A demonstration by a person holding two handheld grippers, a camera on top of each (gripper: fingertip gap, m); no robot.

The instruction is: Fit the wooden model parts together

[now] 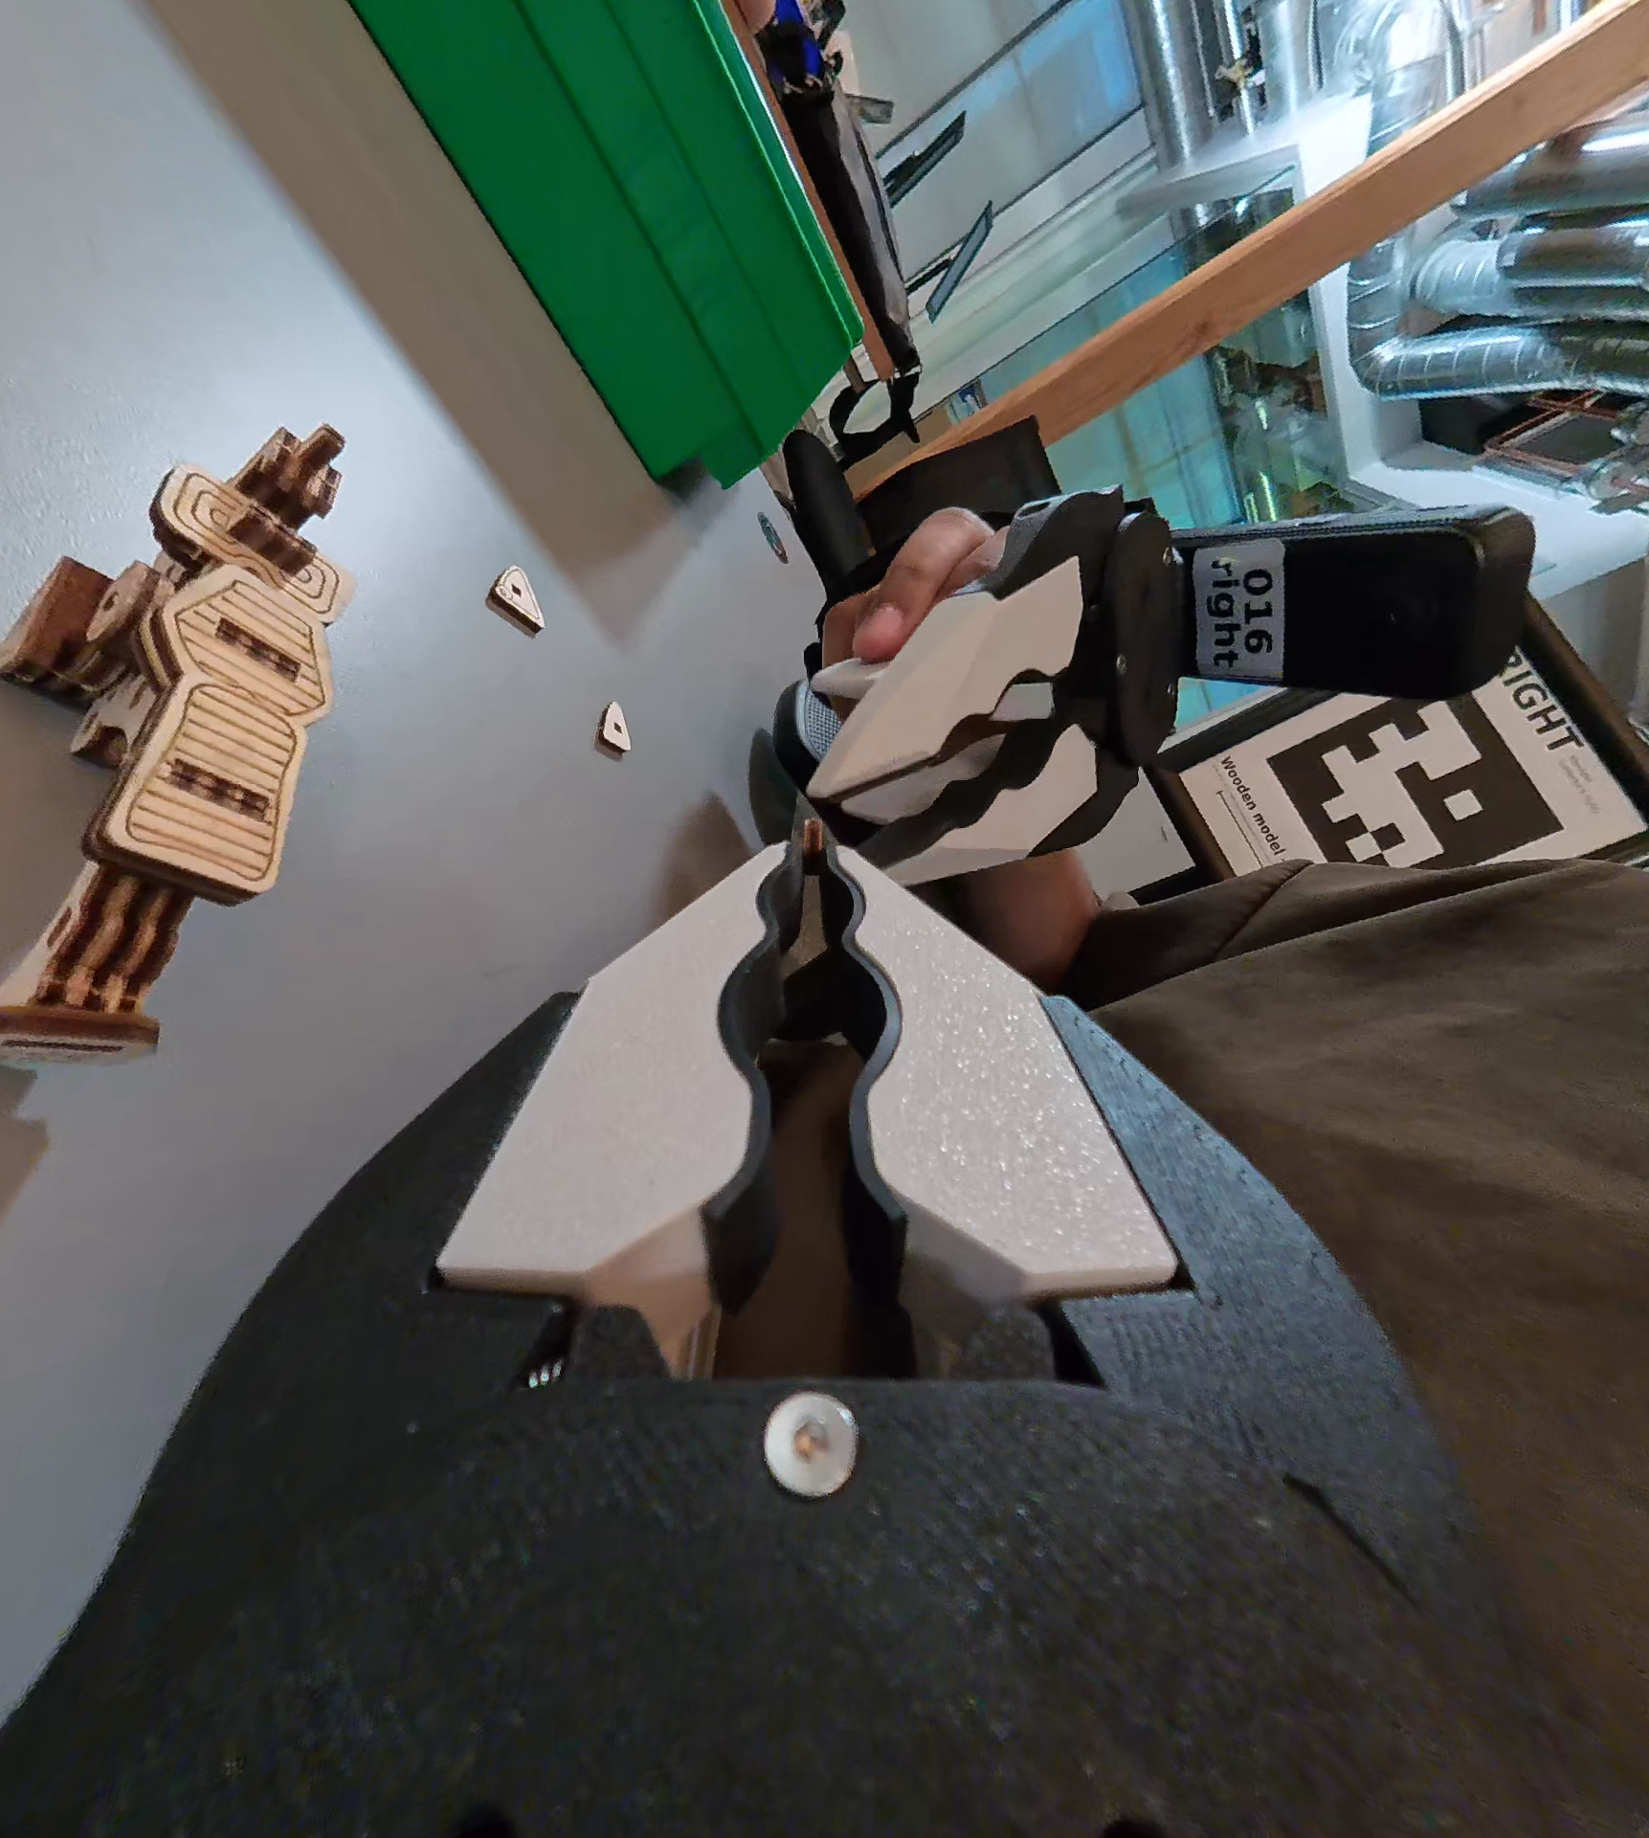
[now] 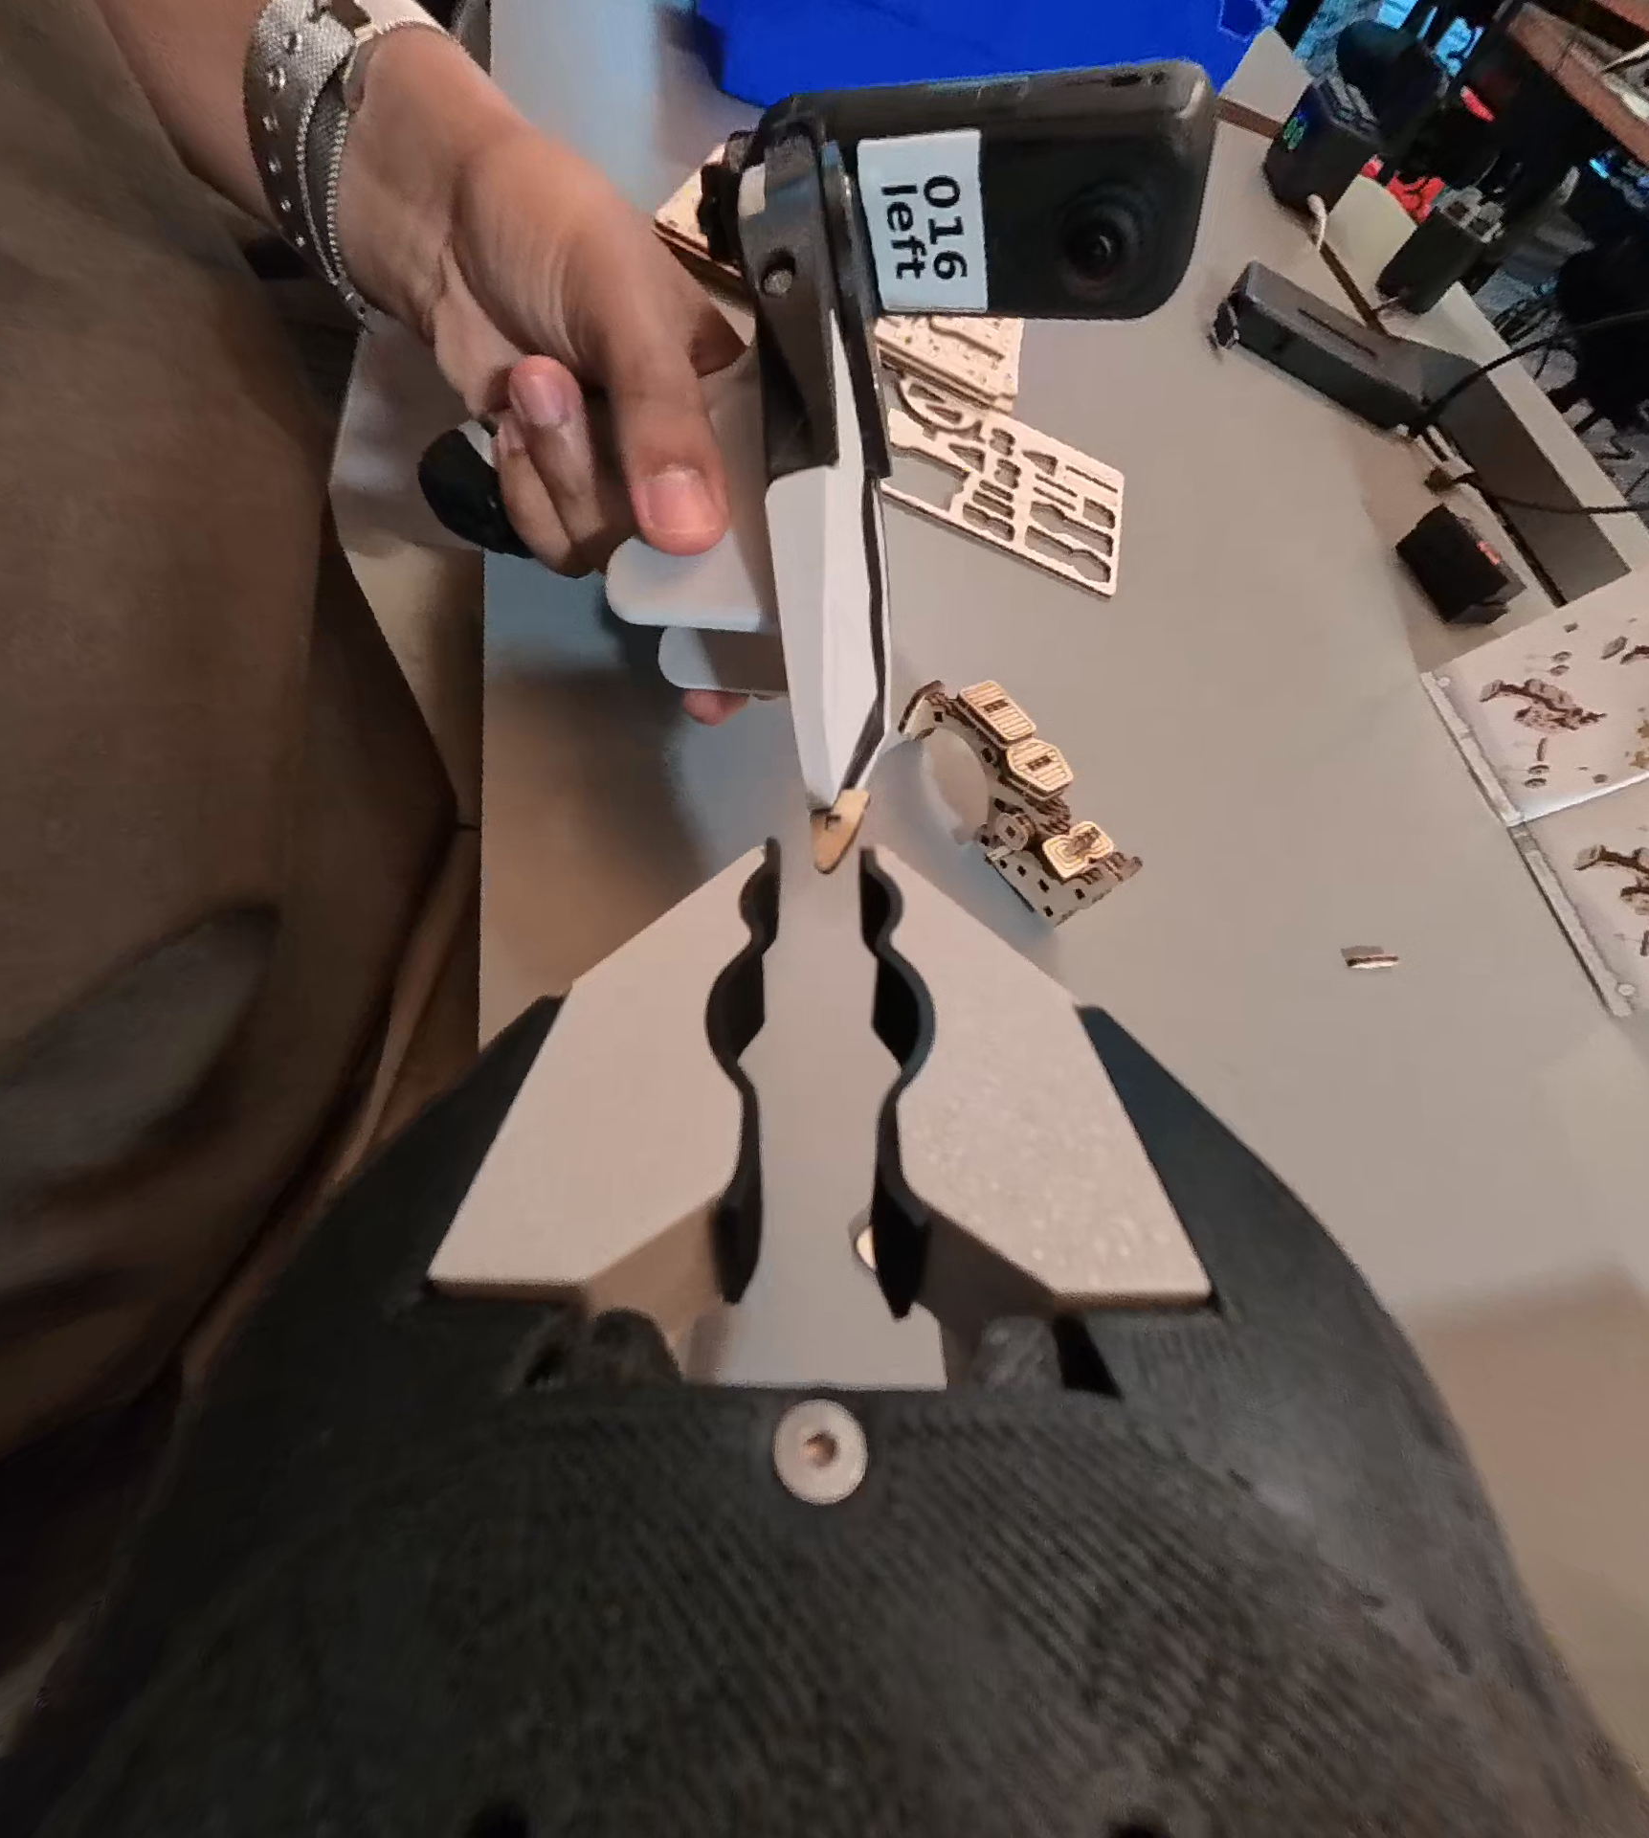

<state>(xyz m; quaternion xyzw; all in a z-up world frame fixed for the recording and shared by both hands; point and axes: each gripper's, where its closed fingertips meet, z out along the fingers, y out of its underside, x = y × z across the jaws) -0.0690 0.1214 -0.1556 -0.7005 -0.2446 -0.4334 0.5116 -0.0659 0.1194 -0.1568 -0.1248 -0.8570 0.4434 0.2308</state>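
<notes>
1. The left gripper point(image 2: 835, 801) hangs near-vertical above the grey bench point(image 2: 1248, 895), tips down toward 6 o'clock, a bare hand point(image 2: 552, 328) on its handle.
2. Its fingers are pinched together on a small wooden piece point(image 2: 838, 833), whose long axis runs roughly 12 to 6, held clear of the bench.
3. The right gripper point(image 2: 818, 857) points at that piece, fingers apart and holding nothing.
4. The wooden model point(image 2: 1034, 796) lies on the bench at 2 o'clock from the piece; two loose wedges point(image 1: 516, 600) lie nearby.
</notes>
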